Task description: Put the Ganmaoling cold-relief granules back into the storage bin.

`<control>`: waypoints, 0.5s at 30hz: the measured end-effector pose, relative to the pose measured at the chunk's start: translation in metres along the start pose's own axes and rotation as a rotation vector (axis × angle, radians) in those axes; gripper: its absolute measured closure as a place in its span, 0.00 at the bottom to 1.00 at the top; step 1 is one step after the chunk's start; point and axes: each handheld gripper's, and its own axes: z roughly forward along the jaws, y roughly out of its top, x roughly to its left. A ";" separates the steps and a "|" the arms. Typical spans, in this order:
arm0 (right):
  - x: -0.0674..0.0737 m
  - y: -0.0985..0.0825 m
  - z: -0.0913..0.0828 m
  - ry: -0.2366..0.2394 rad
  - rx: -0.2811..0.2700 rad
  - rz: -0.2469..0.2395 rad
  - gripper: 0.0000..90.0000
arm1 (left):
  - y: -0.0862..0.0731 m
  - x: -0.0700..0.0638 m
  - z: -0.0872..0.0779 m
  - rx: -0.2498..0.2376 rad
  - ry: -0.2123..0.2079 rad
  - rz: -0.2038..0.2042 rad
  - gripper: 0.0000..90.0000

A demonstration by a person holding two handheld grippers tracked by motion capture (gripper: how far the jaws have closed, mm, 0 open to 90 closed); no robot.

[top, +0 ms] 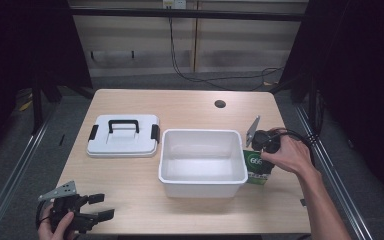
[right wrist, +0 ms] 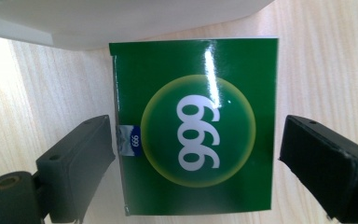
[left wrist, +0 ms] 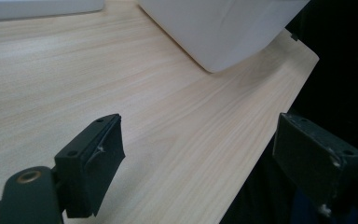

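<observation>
Right gripper view: a green carton marked 999 (right wrist: 196,126) lies flat on the bench (right wrist: 326,60) directly between the spread jaws of the right hand-held gripper (right wrist: 193,158). The left jaw touches or nearly touches the carton's side at a small blue tab, while a strip of bare wood separates the right jaw from the other side. Nothing is clamped yet. The carton's longer side appears to run away from the camera, toward the white tub (right wrist: 121,18) just beyond its far edge, so a straight closing of the jaws would probably take it across its width. In the high view the right hand (top: 290,155) reaches down over it, wrist bent. The left hand-held gripper (top: 87,206) sits well apart at the near bench corner, jaws wide and empty. A white lid with black handle (top: 124,134) lies beyond it.
</observation>
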 end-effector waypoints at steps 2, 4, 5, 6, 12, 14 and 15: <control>0.001 0.001 0.002 -0.002 0.019 0.003 0.10 | 0.000 0.000 0.000 0.000 -0.002 0.000 0.18; 0.001 0.002 0.005 0.001 0.026 -0.001 0.10 | 0.000 0.000 0.000 0.000 -0.002 0.002 0.18; 0.001 0.003 0.007 -0.002 0.022 -0.009 0.10 | 0.000 0.000 0.000 0.000 -0.002 -0.001 0.18; 0.001 0.003 0.008 0.006 0.030 -0.008 0.10 | 0.000 0.000 0.000 0.001 -0.002 -0.001 0.18; -0.001 0.003 0.017 0.015 0.040 0.008 0.13 | 0.000 0.000 0.000 -0.002 -0.002 -0.001 0.18; -0.002 0.002 0.018 0.013 0.040 -0.001 0.14 | 0.000 0.000 0.000 -0.001 -0.002 -0.001 0.18; -0.001 0.002 0.018 0.013 0.042 0.013 0.14 | 0.000 0.000 0.000 -0.002 -0.003 0.001 0.18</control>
